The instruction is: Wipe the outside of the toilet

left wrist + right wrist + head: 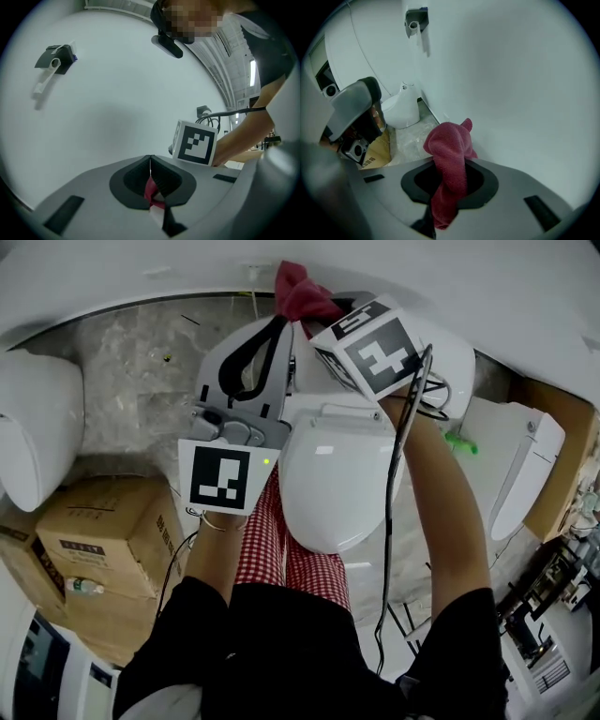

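The white toilet stands below me with its lid down, and its tank is against the wall. My right gripper is raised over the tank's left end and is shut on a red cloth, which bunches out past its tips toward the white wall. In the right gripper view the cloth fills the jaw gap of that gripper. My left gripper is just left of it, tips together with nothing clamped. In the left gripper view this gripper faces bare wall, and a red sliver shows behind its tips.
Another toilet stands at the left on the marble floor, with cardboard boxes in front of it. A third toilet is at the right beside a green object. A cable hangs along my right arm. A fixture is mounted on the wall.
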The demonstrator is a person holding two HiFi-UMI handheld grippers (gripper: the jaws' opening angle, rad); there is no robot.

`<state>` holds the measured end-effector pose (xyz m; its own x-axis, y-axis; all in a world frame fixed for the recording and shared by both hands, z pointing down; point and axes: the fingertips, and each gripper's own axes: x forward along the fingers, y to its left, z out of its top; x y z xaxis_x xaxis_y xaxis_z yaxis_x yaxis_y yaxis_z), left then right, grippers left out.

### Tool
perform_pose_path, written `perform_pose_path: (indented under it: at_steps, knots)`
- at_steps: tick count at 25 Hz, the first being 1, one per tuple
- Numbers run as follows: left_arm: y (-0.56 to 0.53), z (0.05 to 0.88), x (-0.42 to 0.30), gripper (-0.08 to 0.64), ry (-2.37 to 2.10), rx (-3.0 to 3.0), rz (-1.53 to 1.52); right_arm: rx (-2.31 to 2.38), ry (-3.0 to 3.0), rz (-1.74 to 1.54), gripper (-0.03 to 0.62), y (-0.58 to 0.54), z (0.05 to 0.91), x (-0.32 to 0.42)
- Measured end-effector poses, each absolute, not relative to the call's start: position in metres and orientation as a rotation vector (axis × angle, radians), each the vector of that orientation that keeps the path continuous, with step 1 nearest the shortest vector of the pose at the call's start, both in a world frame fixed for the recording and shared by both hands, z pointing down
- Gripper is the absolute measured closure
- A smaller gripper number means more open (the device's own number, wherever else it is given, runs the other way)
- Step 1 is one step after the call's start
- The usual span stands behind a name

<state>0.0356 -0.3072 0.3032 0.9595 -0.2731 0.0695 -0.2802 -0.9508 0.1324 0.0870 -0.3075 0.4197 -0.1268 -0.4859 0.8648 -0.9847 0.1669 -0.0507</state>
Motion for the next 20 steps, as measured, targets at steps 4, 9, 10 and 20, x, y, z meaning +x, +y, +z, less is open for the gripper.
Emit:
perform_pose_path:
  at_steps: [4,9,10,20]
  knots:
    - [-0.3,0.31,0.037,0.549,-0.424,2.932,0.091,1.361,-1.645,0.86,0.502,-0.302,0.425,0.093]
    - [-0.292,0.307,0.042,0.549,-0.412,2.912,0.106,1.344,-1.607,0.84,0.502,-0.296,0.427,0.1]
    - [-0.292,0.307,0.043,0.549,-0.415,2.91,0.11,1.341,-1.6,0.835,0.502,-0.296,0.427,0.102]
    - [-0.295,0.309,0.036,0.549,-0.427,2.897,0.104,1.409,-1.574,0.834,0.502,-0.286,0.418,0.12]
